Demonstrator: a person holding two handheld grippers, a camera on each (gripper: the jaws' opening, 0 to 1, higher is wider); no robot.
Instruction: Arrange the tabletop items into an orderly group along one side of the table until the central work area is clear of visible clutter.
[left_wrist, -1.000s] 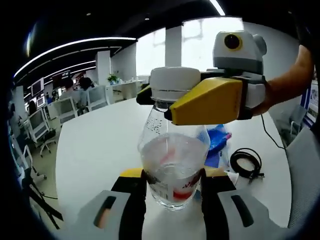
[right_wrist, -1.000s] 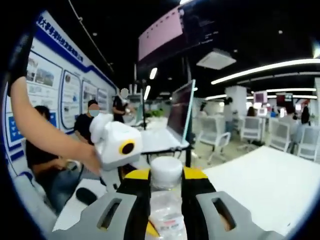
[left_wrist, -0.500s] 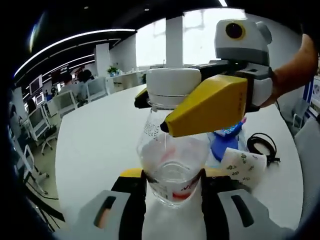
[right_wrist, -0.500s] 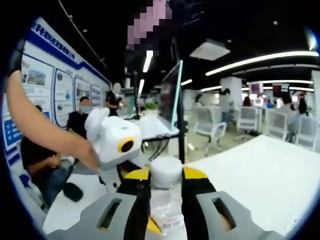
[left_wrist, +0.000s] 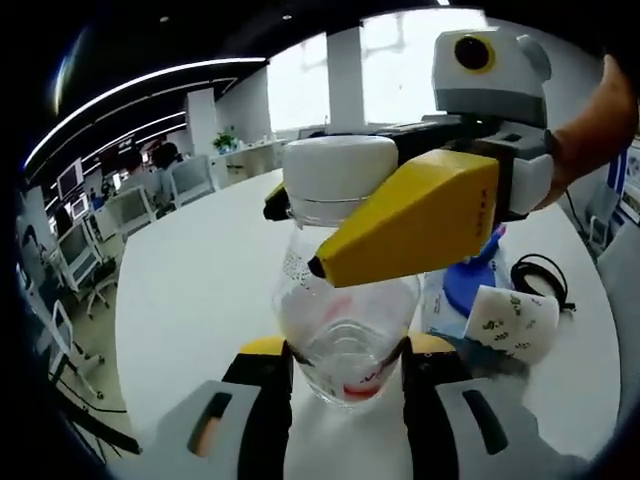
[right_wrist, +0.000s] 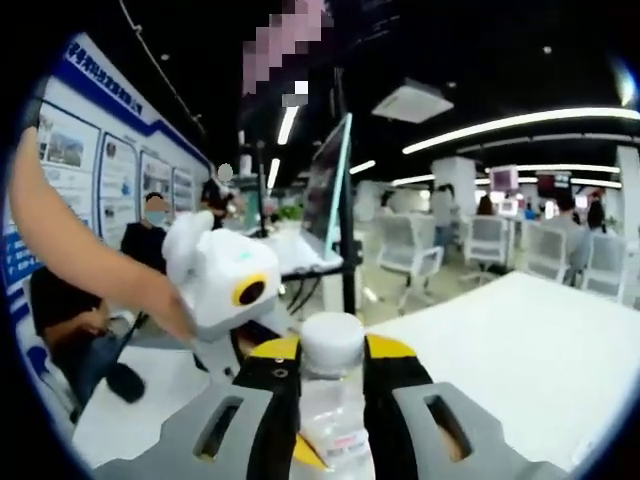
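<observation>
Bottle (left_wrist: 345, 330), centre frame in the left gripper view: my left gripper (left_wrist: 345, 375) is clamping its body while my right gripper (right_wrist: 332, 375) is pinching the white cap (right_wrist: 332, 343). Judged step: carrying it toward the edge grouping; next, lowering it upright beside the paper cup (left_wrist: 512, 322), lower right.

Bottle (left_wrist: 345, 330) base hidden; label print perhaps unreadable.
</observation>
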